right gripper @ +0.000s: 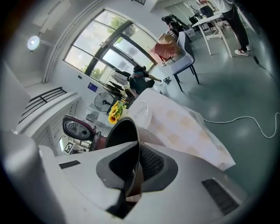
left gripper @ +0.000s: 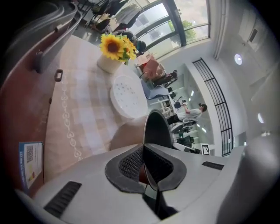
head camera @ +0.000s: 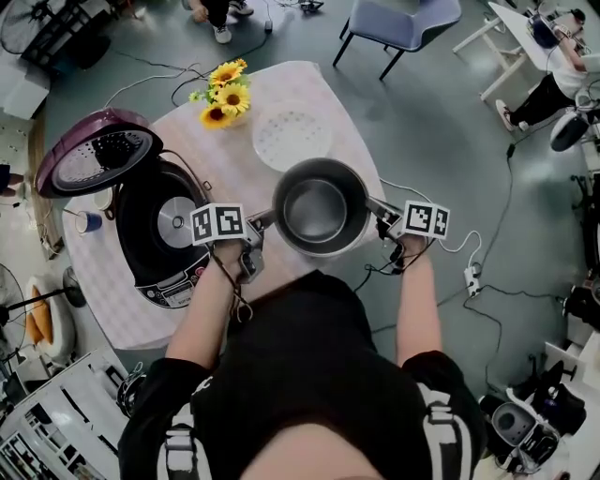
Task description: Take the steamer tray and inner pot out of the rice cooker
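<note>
The grey metal inner pot point(head camera: 319, 208) hangs over the table's near edge, held by its rim on two sides. My left gripper point(head camera: 255, 225) is shut on the pot's left rim point(left gripper: 156, 129), which runs between the jaws as a thin edge. My right gripper point(head camera: 382, 217) is shut on the right rim point(right gripper: 122, 133). The rice cooker point(head camera: 164, 230) stands to the left with its purple lid point(head camera: 98, 152) up and its cavity showing. The white steamer tray point(head camera: 292, 139) lies on the table beyond the pot, also visible as steamer tray point(left gripper: 127, 96).
A vase of sunflowers point(head camera: 225, 94) stands at the table's far side beside the tray. A blue cup point(head camera: 89, 221) sits left of the cooker. On the floor are a grey chair point(head camera: 403, 21), cables and a power strip point(head camera: 472, 278). The checked tablecloth point(head camera: 225, 164) covers the table.
</note>
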Available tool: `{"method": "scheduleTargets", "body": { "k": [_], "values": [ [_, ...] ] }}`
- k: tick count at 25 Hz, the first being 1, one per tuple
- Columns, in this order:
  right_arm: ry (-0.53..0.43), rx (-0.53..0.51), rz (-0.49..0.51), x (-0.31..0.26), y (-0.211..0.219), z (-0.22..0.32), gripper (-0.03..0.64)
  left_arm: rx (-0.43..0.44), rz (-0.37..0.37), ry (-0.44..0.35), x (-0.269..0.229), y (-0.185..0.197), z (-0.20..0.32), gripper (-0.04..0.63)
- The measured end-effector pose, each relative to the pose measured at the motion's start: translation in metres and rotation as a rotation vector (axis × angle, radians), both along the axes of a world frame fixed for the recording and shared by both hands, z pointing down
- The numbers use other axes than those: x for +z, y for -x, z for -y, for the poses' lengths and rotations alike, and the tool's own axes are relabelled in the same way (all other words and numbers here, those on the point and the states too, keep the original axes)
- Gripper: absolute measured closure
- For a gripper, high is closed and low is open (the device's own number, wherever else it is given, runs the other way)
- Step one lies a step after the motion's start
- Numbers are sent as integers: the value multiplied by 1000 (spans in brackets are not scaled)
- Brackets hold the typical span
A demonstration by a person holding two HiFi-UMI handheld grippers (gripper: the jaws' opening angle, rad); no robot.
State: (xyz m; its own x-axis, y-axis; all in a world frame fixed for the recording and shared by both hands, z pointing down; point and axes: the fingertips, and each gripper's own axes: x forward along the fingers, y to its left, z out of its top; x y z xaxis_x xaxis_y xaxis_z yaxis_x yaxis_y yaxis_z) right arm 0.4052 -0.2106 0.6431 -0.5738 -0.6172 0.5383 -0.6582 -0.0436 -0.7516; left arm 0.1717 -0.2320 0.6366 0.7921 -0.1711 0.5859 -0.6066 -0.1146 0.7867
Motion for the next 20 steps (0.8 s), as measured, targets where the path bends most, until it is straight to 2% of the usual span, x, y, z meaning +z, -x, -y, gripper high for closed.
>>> {"method": "scheduleTargets", "body": {
  "k": [3, 9, 11, 14, 16, 17, 20],
  "values": [
    [-11, -29, 17, 3, 3, 5, 606, -17, 3, 8, 8, 3, 3, 586],
    [-19, -75, -35, 2, 5, 5, 604, 2, 28, -43, 6, 3, 3, 584],
    [-19, -86, -60, 3, 6, 4, 603, 56, 82, -122, 5, 2, 1, 584],
    [-19, -108, -120, 3, 6, 4, 598, 171, 212, -282, 1, -1, 0, 573],
    [-33, -134, -219, 3, 5, 4, 594, 214, 296, -373, -1, -2, 1, 565],
    [-53, -147, -302, 2, 4, 3, 589, 229, 342, -420, -2, -1, 2, 561],
    [-191, -143, -654, -16, -2, 10, 583, 255, 508, -608, -14, 4, 12, 553]
  ]
}}
